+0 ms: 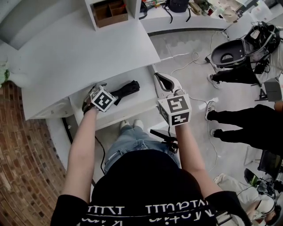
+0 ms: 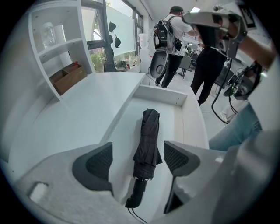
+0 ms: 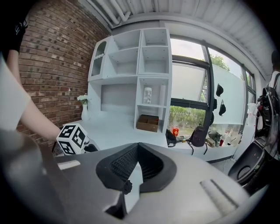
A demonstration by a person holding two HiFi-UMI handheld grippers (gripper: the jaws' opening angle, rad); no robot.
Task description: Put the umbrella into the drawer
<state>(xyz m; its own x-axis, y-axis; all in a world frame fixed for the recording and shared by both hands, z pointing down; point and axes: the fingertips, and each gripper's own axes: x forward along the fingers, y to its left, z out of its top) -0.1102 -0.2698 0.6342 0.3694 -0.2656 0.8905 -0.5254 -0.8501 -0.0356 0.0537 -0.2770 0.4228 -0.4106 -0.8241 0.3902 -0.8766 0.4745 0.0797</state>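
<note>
**Umbrella lies in the open drawer, left gripper wide open by it**

The black folded umbrella (image 1: 127, 89) lies flat on the floor of the open white drawer (image 1: 132, 107). In the head view it sits at about 2 o'clock from the left gripper (image 1: 107, 96), very close to it.

In the left gripper view the umbrella (image 2: 148, 140) runs up the middle of the picture. Its handle is at 6 o'clock and its far end points to 12 o'clock. The left gripper (image 2: 137, 161) has its jaws wide apart. The umbrella shows between the two dark pads (image 2: 94, 165), with a gap on each side. The pads do not squeeze it. It cannot be told if the gripper touches the umbrella anywhere else.

The right gripper (image 1: 164, 83) is at 3 o'clock from the umbrella in the head view, just past the right end of the drawer. In its own view the right gripper (image 3: 136, 151) has its jaws pressed together at the tips, with nothing between them.

A brown box (image 1: 110, 13) sits in the white shelf (image 1: 91, 11) at 12 o'clock
</note>
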